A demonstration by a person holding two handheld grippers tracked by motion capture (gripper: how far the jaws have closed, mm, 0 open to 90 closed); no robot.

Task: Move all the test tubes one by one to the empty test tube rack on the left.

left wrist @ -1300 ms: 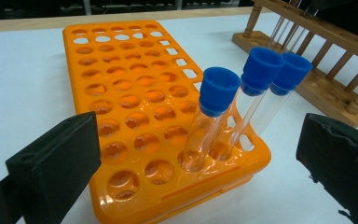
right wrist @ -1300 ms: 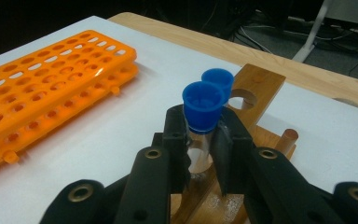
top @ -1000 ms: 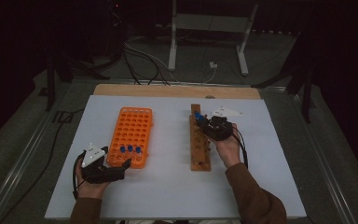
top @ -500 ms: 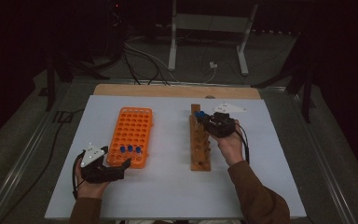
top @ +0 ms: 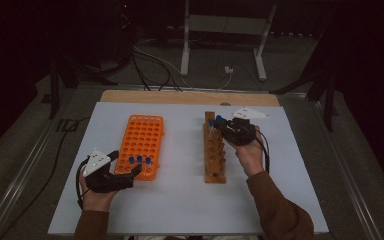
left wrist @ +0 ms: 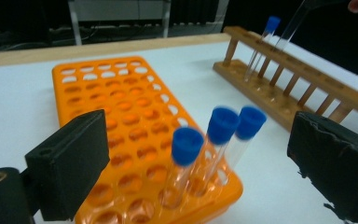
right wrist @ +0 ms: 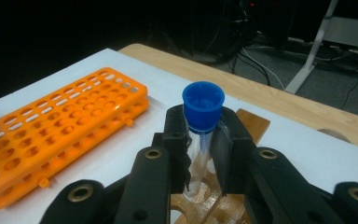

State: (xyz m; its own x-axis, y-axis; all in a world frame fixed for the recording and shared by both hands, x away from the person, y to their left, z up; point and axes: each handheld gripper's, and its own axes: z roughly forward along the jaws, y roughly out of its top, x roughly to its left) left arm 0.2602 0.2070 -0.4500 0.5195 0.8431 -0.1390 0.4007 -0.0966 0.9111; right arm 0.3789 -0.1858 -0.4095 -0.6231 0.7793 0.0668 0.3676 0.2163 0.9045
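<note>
Left gripper [top: 130,172] sits at the near left of the white table [top: 180,200], jaws wide apart around the near end of the orange rack [top: 141,145], pads not pressing anything. Its jaws have just been closing a little, with the three capped tubes [left wrist: 209,149] between them but untouched. Those tubes stand upright in the nearest rows of the orange rack, blue caps on, close together; in the left gripper view they sit between the two black pads, clear of both.

Right gripper [top: 223,129] is farther back, right of centre, over the far end of the wooden rack [top: 214,152]. It is clenched on a test tube [right wrist: 199,140] with a blue cap [right wrist: 203,106]: in the right gripper view both pads clamp the clear glass just under the cap, tube roughly upright, its lower end over a hole of the wooden rack. In the left gripper view the held tube [left wrist: 291,28] slants above the far end of the wooden rack, beside another blue-capped tube [left wrist: 263,44] standing in that rack.

The wooden rack lies lengthwise, well apart from the orange rack, with bare table between. Beyond the white top, a wooden edge strip [top: 190,97], then dark floor with cables [top: 155,62] and a metal stand [top: 225,30].
</note>
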